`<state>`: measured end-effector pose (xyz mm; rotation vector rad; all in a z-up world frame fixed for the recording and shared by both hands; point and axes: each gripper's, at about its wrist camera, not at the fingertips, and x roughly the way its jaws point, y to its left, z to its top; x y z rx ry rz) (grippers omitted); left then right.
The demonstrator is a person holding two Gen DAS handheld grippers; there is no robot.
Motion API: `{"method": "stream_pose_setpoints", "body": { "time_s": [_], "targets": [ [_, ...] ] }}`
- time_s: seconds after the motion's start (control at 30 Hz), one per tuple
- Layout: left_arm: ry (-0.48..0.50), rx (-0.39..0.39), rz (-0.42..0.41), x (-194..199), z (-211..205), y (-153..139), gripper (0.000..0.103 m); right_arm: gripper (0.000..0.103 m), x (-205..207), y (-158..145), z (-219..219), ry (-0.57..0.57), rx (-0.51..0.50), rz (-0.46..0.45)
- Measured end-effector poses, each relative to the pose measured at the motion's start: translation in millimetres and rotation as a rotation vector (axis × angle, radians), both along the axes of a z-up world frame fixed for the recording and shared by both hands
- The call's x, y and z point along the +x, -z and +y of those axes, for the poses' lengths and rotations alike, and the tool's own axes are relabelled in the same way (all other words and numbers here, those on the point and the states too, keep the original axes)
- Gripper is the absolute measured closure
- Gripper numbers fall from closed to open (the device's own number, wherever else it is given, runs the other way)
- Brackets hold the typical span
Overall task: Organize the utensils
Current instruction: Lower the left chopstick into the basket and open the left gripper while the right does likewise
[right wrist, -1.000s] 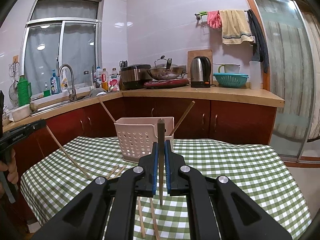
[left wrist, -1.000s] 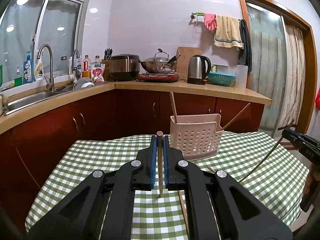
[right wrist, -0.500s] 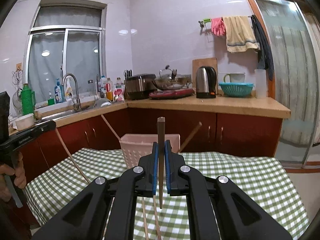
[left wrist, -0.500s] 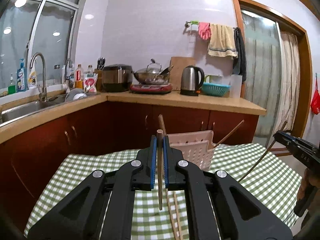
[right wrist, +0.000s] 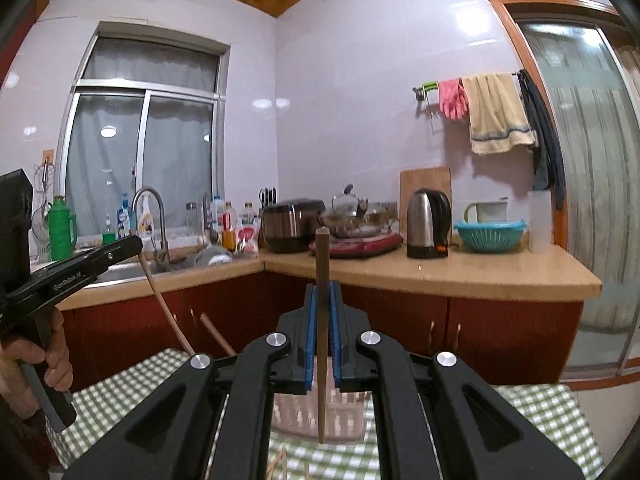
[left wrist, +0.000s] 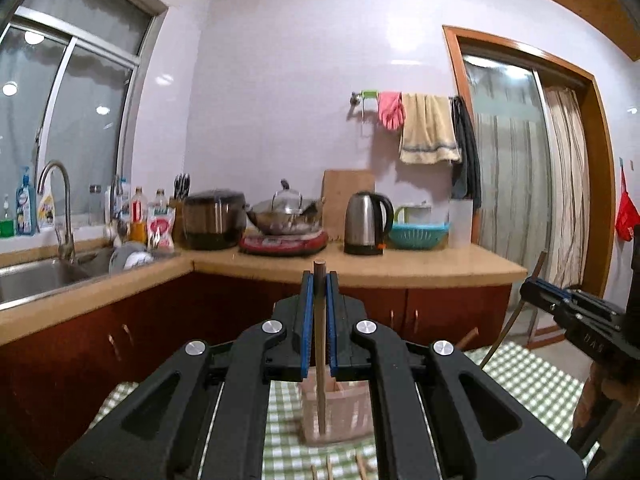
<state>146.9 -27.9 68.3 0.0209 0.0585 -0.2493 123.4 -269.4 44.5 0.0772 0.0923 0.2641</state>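
Observation:
My left gripper (left wrist: pixel 319 280) is shut on a light wooden chopstick (left wrist: pixel 320 360) that stands upright between the blue pads. My right gripper (right wrist: pixel 322 292) is shut on a darker chopstick (right wrist: pixel 322 320), also upright. Below both, the pink slotted utensil basket (left wrist: pixel 336 416) (right wrist: pixel 296 412) sits on the green checked table, mostly hidden by the gripper bodies. A chopstick leans out of the basket (right wrist: pixel 216 334). Each gripper shows in the other's view, the right one (left wrist: pixel 532 286) at the right edge, the left one (right wrist: pixel 134 245) at the left with its chopstick hanging down (right wrist: pixel 164 308).
Loose chopsticks (left wrist: pixel 330 468) lie on the checked tablecloth (right wrist: pixel 532 404) in front of the basket. Behind runs a kitchen counter (left wrist: pixel 400 268) with a kettle, wok, rice cooker and sink (left wrist: pixel 36 276). A hand (right wrist: pixel 36 356) holds the left gripper's handle.
Both grippers have risen with their chopsticks. The basket and table have dropped low in both views, and the counter and wall now fill the frames.

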Motion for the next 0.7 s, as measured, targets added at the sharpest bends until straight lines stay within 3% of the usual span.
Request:
{"method": "stream_pose_setpoints", "body": {
  "time_s": [0.33, 0.7],
  "targets": [
    [-0.006, -0.014, -0.06, 54, -26, -19, 0.096, 0.096, 59, -13, -1, -0.009, 0.026, -0.052],
    [0.004, -0.009, 0.107, 110, -35, 51, 0.096, 0.096, 110, 50, 3, -0.004, 0.025, 0.095]
  ]
}}
